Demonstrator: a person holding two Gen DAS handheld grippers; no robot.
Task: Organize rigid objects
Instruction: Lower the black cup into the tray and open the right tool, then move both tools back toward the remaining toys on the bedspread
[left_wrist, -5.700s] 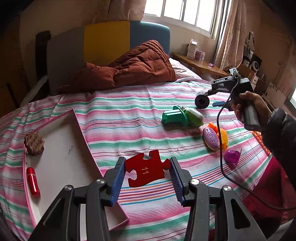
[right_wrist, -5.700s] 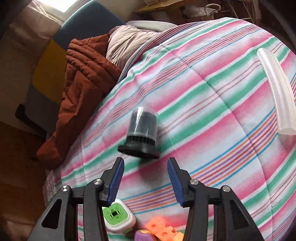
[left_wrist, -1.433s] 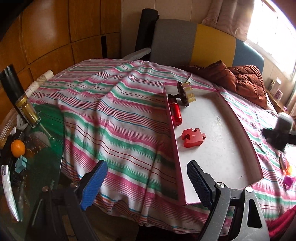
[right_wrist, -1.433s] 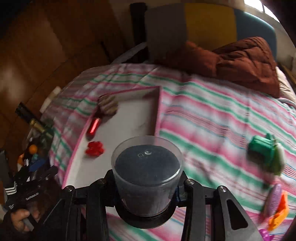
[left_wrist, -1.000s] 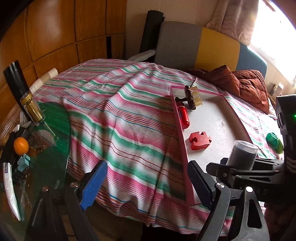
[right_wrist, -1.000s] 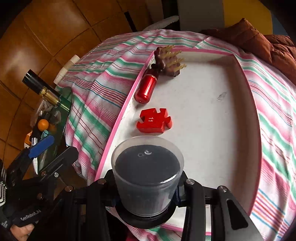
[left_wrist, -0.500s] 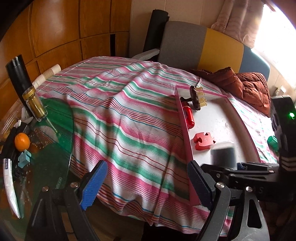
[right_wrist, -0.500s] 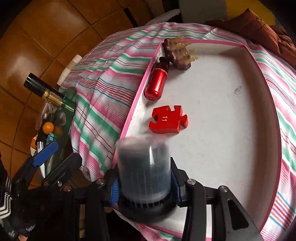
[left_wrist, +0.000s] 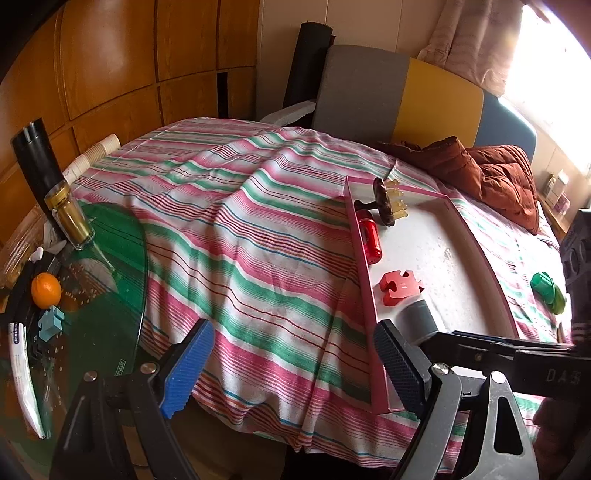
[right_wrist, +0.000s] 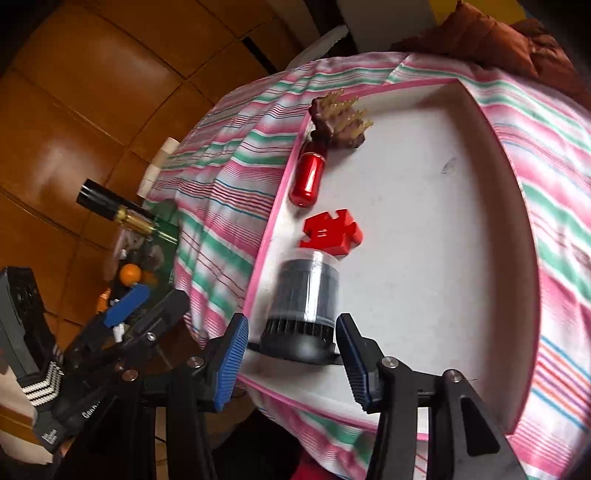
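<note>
A pink-rimmed white tray (right_wrist: 424, 229) lies on the striped bed. In it are a brown spiky massager (right_wrist: 338, 118), a red cylinder (right_wrist: 308, 177), a red puzzle piece (right_wrist: 330, 232) and a dark grey cylinder with a clear top (right_wrist: 306, 306) near the tray's near left corner. My right gripper (right_wrist: 291, 354) is open, its blue pads either side of the cylinder's black base and apart from it. My left gripper (left_wrist: 291, 365) is open and empty, off the bed's edge. In the left wrist view the tray (left_wrist: 458, 254), puzzle piece (left_wrist: 400, 286) and cylinder (left_wrist: 417, 319) show at right.
A glass side table (left_wrist: 92, 295) at left holds a jar, an orange (left_wrist: 46, 290) and small items. A rust quilt (left_wrist: 491, 173) lies at the bed's head. A green toy (left_wrist: 548, 288) lies on the bed beyond the tray.
My right gripper carried the dark cylinder to the tray, lowered it beside the puzzle piece and opened its jaws. My left gripper stayed open and nearly still.
</note>
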